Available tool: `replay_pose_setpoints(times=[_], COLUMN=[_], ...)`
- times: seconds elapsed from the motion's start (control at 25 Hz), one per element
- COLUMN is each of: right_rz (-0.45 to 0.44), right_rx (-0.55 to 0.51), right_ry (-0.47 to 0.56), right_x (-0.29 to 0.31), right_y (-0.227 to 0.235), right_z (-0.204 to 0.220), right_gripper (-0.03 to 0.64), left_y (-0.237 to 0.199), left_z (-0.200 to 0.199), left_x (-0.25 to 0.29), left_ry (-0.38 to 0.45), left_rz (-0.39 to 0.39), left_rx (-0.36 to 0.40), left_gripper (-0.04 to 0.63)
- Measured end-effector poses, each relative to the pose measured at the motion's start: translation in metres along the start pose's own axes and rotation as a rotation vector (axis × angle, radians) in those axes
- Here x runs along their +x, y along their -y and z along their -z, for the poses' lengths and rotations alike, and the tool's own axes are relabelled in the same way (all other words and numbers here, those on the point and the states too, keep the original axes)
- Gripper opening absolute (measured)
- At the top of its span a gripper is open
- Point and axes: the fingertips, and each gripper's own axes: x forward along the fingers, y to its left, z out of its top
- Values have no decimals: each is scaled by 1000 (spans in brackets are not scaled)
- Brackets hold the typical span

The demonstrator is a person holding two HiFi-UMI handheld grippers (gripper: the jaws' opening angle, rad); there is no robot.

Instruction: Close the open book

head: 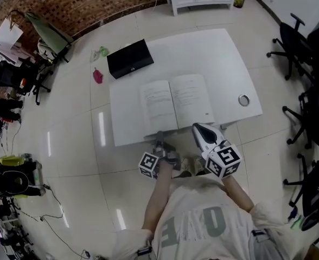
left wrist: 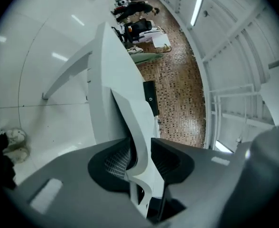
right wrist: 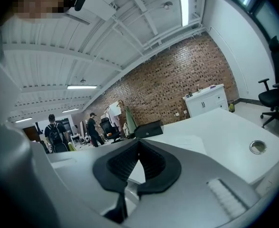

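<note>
An open book (head: 176, 102) lies flat on the white table (head: 224, 53), both pages facing up. My left gripper (head: 160, 140) is at the table's front edge, below the book's left page. In the left gripper view it (left wrist: 140, 151) is rolled onto its side, jaws open, with the table's white edge (left wrist: 123, 113) running between the pads without being gripped. My right gripper (head: 196, 127) points at the book's lower right corner from the front edge. The right gripper view shows its (right wrist: 138, 144) pads meeting at the tips, with nothing between them, and a page of the book (right wrist: 187, 139) just beyond.
A black box (head: 129, 58) sits at the table's far left corner and a small metal ring (head: 243, 99) near its right edge. Black office chairs (head: 292, 42) stand to the right. A pink thing (head: 97, 76) lies on the floor at left. People (right wrist: 56, 132) stand far off.
</note>
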Motion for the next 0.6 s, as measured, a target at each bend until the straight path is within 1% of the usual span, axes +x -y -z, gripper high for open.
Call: replay_pose_setpoints(times=[0.16, 0.4, 0.44, 0.56, 0.6], right_rz=[19, 34, 32, 23, 19], right_rx=[5, 18, 20, 20, 19], right_ry=[-4, -12, -13, -16, -18], right_x=[1, 5, 6, 8, 8], right_y=[9, 15, 15, 12, 11], right_z=[3, 4, 4, 6, 6], right_gripper=[3, 3, 3, 3, 3], left_y=[-9, -16, -16, -18, -18], left_z=[-7, -10, -11, -16, -17], left_x=[9, 13, 14, 15, 16], left_ry=[39, 67, 74, 114, 124], left_rz=[9, 21, 23, 28, 28], left_rx=[-66, -131, -150, -259, -280], left_gripper=[144, 147, 146, 138, 143])
